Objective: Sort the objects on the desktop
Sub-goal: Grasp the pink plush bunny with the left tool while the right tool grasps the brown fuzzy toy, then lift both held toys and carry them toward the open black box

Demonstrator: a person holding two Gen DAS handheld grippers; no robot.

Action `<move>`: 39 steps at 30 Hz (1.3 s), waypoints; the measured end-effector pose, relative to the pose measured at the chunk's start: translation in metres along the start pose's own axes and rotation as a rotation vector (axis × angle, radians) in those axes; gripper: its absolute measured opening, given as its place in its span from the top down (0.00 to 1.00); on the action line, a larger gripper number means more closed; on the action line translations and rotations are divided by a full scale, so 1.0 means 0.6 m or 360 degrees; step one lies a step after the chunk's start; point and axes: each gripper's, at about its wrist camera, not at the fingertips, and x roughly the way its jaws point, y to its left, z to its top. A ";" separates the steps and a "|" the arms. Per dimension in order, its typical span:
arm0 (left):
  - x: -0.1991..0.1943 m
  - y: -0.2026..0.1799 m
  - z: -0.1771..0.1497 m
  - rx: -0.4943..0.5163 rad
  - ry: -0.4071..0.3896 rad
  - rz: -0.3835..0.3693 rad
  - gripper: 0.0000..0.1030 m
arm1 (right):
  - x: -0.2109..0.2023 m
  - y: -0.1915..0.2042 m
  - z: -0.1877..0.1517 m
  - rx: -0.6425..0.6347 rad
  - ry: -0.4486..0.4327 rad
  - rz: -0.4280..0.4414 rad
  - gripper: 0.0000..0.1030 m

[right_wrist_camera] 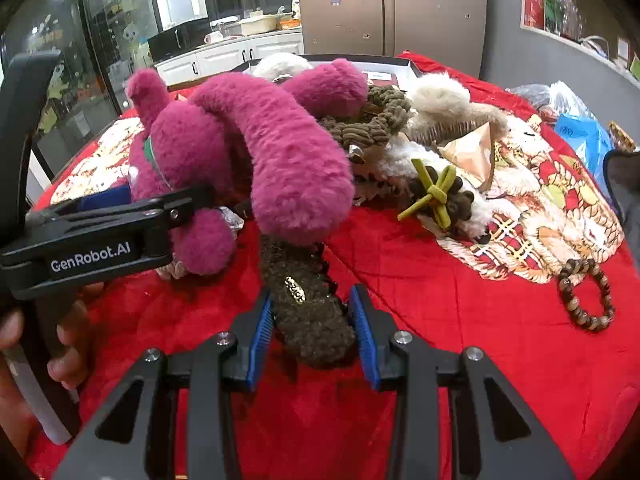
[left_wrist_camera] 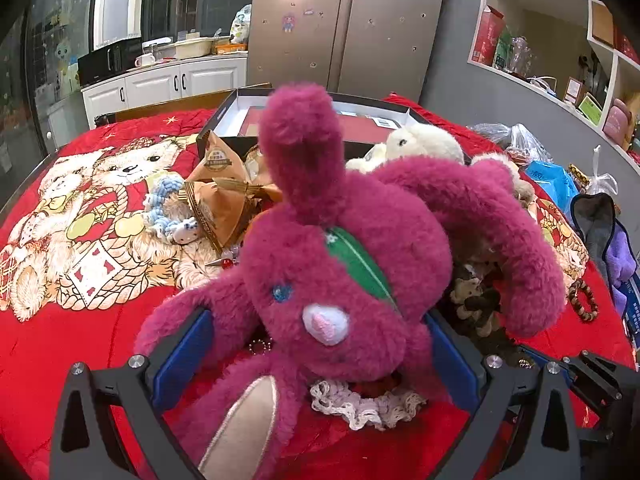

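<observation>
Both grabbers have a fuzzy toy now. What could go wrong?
The pink bunny drapes one long ear over the brown fuzzy clip, so lifting the clip with the right gripper may drag the ear. The left gripper holds the bunny loosely in soft fur; it might slip. The lace scrunchie underneath could snag.

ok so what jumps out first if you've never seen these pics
The magenta plush rabbit fills the middle of the left wrist view, clamped between the left gripper's blue pads above a bright red quilt printed with teddy bears. In the right wrist view the right gripper brackets a fuzzy brown hair claw, with a bead bracelet lying off to the right.
</observation>
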 end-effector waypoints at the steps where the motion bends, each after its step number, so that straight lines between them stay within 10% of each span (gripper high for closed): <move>1: 0.001 0.000 0.000 0.0003 0.0001 0.0002 0.00 | -0.002 0.001 -0.002 0.0009 0.0000 0.0010 0.62; 9: -0.002 0.003 0.000 -0.0015 -0.0011 -0.0051 0.03 | -0.002 -0.001 -0.001 0.0002 -0.0002 0.0008 0.62; 13: -0.005 0.010 -0.002 -0.0042 -0.0006 -0.0183 0.40 | -0.003 -0.002 -0.001 0.0010 -0.0006 0.0023 0.62; 20: -0.016 -0.006 -0.003 0.0024 -0.0042 -0.0176 0.53 | -0.006 0.002 -0.002 -0.0007 -0.0016 0.0017 0.62; 39: -0.114 0.021 -0.015 0.0050 -0.0411 -0.0066 0.57 | -0.116 0.002 -0.025 0.0019 -0.0537 -0.0018 0.68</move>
